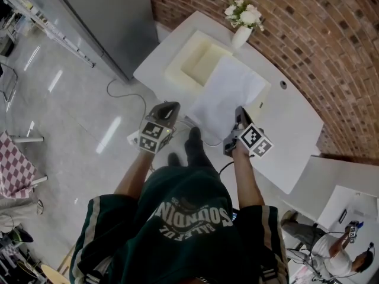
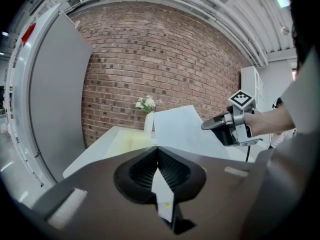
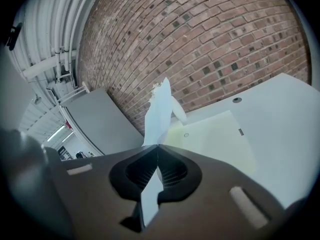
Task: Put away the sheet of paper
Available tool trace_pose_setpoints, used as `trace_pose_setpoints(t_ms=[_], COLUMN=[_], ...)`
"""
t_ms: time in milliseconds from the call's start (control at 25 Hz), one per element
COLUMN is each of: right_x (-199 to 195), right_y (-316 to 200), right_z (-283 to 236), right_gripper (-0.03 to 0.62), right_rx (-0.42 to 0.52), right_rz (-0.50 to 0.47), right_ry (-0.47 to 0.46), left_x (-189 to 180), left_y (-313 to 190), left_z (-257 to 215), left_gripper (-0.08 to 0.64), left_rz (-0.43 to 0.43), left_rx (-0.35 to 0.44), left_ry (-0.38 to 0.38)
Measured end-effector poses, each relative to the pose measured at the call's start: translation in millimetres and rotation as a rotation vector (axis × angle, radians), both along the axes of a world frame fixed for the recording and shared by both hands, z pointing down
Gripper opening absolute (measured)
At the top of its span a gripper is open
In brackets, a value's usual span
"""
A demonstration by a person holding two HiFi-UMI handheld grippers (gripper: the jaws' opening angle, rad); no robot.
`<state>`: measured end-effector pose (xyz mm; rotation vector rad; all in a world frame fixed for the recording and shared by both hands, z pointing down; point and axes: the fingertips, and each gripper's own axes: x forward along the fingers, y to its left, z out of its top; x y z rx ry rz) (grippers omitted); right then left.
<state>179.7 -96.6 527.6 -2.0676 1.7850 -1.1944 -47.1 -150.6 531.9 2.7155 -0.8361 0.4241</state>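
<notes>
My left hand-held gripper (image 1: pixel 172 107), left of centre, has its jaws pressed together, just beside the sheet's edge. The sheet of paper (image 1: pixel 228 93), white, plain and slightly bowed, is held mid-frame above the counter (image 1: pixel 296 129), pinched by my right hand-held gripper (image 1: pixel 238 115). Open floor (image 1: pixel 71 99) lies left and a brick wall (image 1: pixel 308 34) closes the upper right.

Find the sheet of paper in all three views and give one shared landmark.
Head view: sheet of paper at centre, over the white counter.
Left gripper view: sheet of paper right of centre, rising from the left gripper's shut jaws.
Right gripper view: sheet of paper at centre, nearly edge-on, pinched by the right gripper.
Shared landmark: brick wall.
</notes>
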Motion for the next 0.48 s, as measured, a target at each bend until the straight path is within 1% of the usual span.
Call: trace_pose_setpoints(t_ms=[280,480], right_x=[37.6,60.2], right_y=[-52.6,-84.1], right_z=[6.3,9.4], right_gripper=[0.002,0.002], right_rx=[-0.018,-0.023], right_rz=[-0.006,-0.019], right_ry=[-0.023,-0.031], left_x=[35.7,57.7], left_y=[-50.5,-74.3], left_z=[1.7,6.6], left_gripper=[0.011,0.011], left_rz=[-0.01,-0.018], left_rx=[-0.016,-0.032], left_ry=[-0.015,-0.027])
